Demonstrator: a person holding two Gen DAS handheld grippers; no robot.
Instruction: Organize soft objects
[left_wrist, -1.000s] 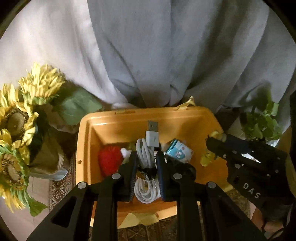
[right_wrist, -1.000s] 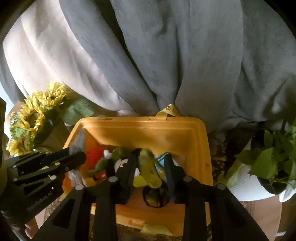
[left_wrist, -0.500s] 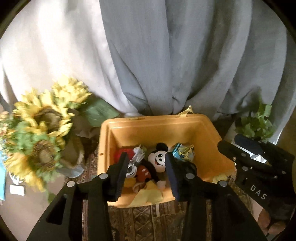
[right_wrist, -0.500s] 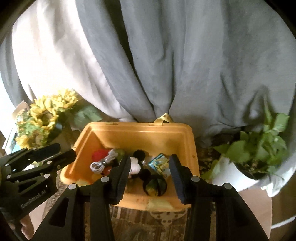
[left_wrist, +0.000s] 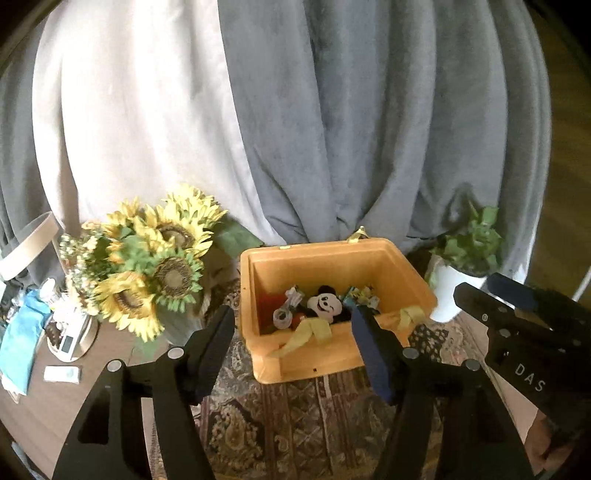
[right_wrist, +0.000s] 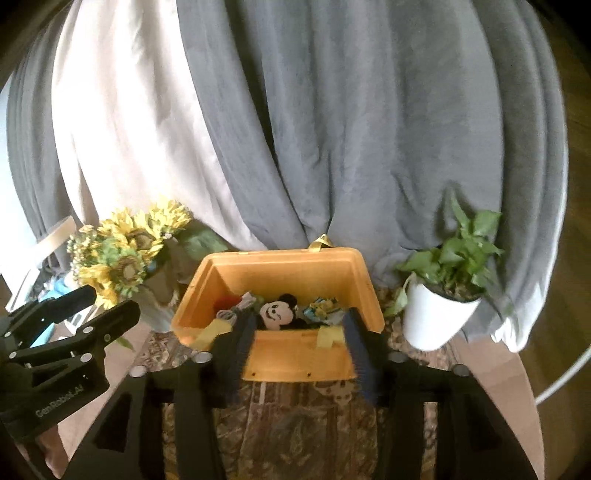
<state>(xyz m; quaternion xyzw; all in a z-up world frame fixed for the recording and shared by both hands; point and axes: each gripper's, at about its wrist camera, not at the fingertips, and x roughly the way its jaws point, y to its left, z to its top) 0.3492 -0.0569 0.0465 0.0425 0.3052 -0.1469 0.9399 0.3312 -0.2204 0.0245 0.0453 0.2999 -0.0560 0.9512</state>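
Note:
An orange bin (left_wrist: 317, 358) (right_wrist: 295, 358) stands on a patterned rug. Inside lie a Mickey Mouse plush (left_wrist: 325, 302) (right_wrist: 276, 314), a coiled white cable (left_wrist: 284, 314), a red soft toy (left_wrist: 264, 304) and a small blue packet (left_wrist: 364, 295). My left gripper (left_wrist: 295, 349) is open and empty, held back in front of the bin. My right gripper (right_wrist: 295, 354) is open and empty, also in front of the bin. Each gripper shows at the edge of the other's view.
A sunflower bouquet (left_wrist: 147, 266) stands left of the bin. A potted green plant in a white pot (right_wrist: 439, 314) stands to the right. Grey and white curtains (left_wrist: 332, 129) hang behind. Small items (left_wrist: 62, 373) lie on the brown surface at far left.
The left gripper let go of the white cable and the right let go of a green-yellow toy. Both opened wide and pulled up and back from the bin.

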